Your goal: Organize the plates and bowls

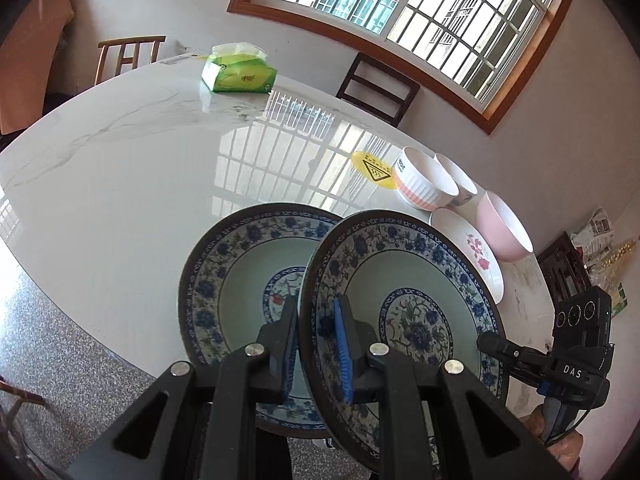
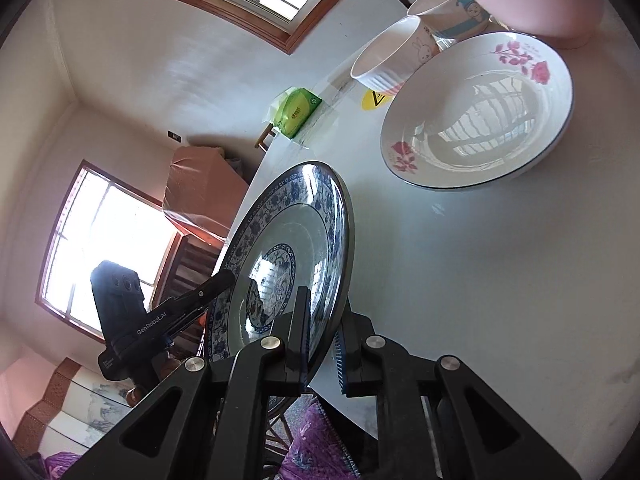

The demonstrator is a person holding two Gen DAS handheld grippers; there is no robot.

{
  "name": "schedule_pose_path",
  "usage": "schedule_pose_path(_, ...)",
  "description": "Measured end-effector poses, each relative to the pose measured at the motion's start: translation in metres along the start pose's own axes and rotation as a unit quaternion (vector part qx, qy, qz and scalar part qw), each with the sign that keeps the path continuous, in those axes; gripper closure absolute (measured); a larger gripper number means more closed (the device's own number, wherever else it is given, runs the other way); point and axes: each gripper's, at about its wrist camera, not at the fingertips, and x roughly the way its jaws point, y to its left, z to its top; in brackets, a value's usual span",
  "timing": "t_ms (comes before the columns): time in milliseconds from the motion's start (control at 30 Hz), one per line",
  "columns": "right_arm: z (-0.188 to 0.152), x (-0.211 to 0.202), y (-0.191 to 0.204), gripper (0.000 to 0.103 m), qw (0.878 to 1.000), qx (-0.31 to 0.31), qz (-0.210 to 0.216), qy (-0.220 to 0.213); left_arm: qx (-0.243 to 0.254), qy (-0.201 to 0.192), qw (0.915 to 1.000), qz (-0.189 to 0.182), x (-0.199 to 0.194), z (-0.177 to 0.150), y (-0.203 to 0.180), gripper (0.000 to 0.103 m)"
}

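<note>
At a white marble tabletop point(image 1: 120, 184), the left gripper point(image 1: 316, 344) is clamping its jaws on the near rim of a raised blue-and-white plate point(image 1: 412, 312), tilted up over a second matching plate point(image 1: 240, 280) lying flat at the tabletop's edge. The right gripper point(image 2: 322, 336) is closing its jaws on the same raised plate's opposite rim, seen edge-on from the right wrist. Only the left wrist view is showing the lower plate. To the right, a rose-patterned plate point(image 2: 476, 116) is sitting on the tabletop beside a ribbed bowl point(image 1: 424, 184), a cartoon bowl point(image 2: 452, 12) and a pink bowl point(image 1: 504, 228). A green tissue pack point(image 1: 238, 74) is resting far back, a yellow sticker point(image 1: 372, 168) near the bowls.
</note>
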Motion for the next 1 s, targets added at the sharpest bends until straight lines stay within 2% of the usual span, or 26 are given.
schedule_pose_path(200, 0.007, 0.036, 0.021, 0.091, 0.999, -0.026, -0.008, 0.025, -0.028, -0.009, 0.9995, 0.012, -0.003, 0.008, 0.034, 0.085)
schedule_pose_path(400, 0.007, 0.052, 0.033, 0.09, 0.998, -0.04, -0.019, 0.038, -0.038, -0.013, 0.999, 0.017, -0.002, 0.01, 0.052, 0.084)
schedule_pose_path(1000, 0.006, 0.067, 0.053, 0.089, 0.994, -0.073, -0.06, 0.046, -0.043, -0.012, 0.9988, 0.022, 0.009, 0.011, 0.061, 0.084)
